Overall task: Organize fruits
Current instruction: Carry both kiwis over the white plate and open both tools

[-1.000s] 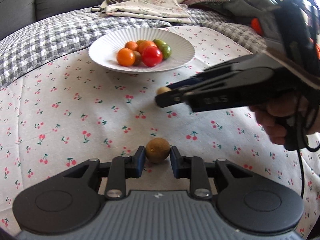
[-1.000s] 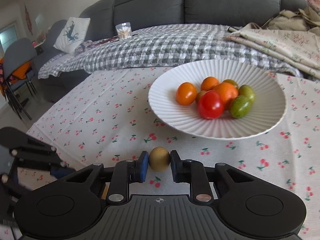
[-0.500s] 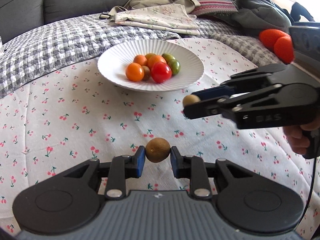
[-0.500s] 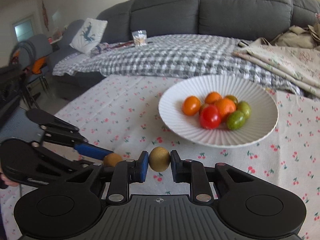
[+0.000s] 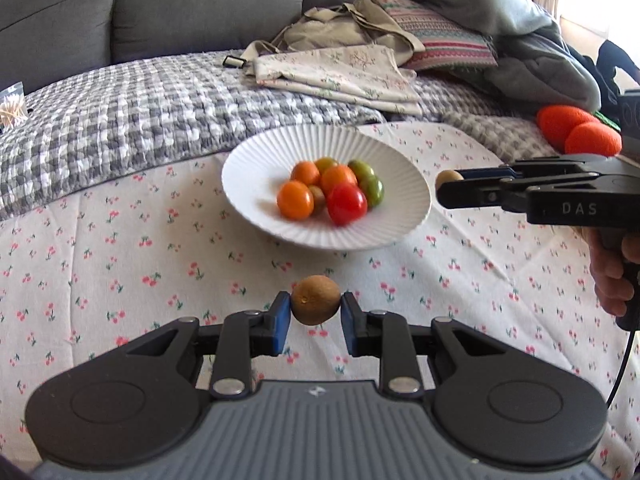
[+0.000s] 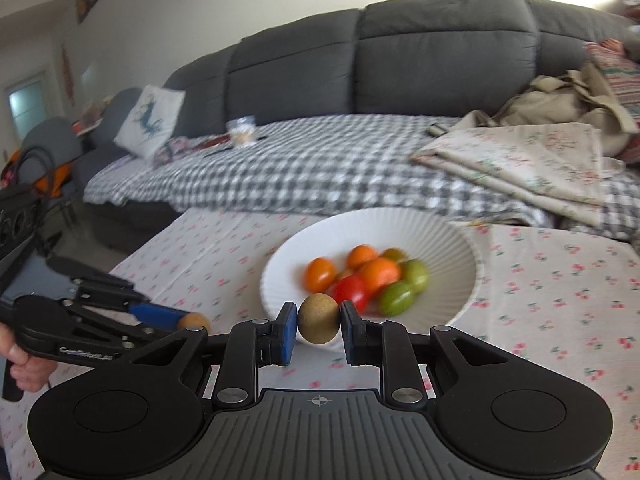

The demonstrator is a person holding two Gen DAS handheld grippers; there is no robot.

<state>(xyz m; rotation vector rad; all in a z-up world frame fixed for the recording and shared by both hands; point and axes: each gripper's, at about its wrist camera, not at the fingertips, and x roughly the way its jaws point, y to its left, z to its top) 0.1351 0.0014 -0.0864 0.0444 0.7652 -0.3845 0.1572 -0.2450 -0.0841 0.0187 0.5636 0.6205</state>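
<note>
Fruits: two brown ones being carried clear of the table | left hand-held gripper (image 5: 315, 311) clamping one (image 5: 315, 300) | right hand-held gripper (image 6: 319, 319) clamping another (image 6: 318, 319) | both heading toward far plate (image 5: 256, 168), likely joining tomatoes (image 5: 332, 192).

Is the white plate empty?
No, the white plate holds a pile of little tomatoes: orange, red and green ones.

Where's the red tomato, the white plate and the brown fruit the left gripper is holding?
red tomato (image 5: 347, 203), left wrist view, middle of its skin
white plate (image 5: 256, 160), left wrist view, bare ribbed inner wall
brown fruit (image 5: 315, 300), left wrist view, its middle, between the left gripper's pads
</note>
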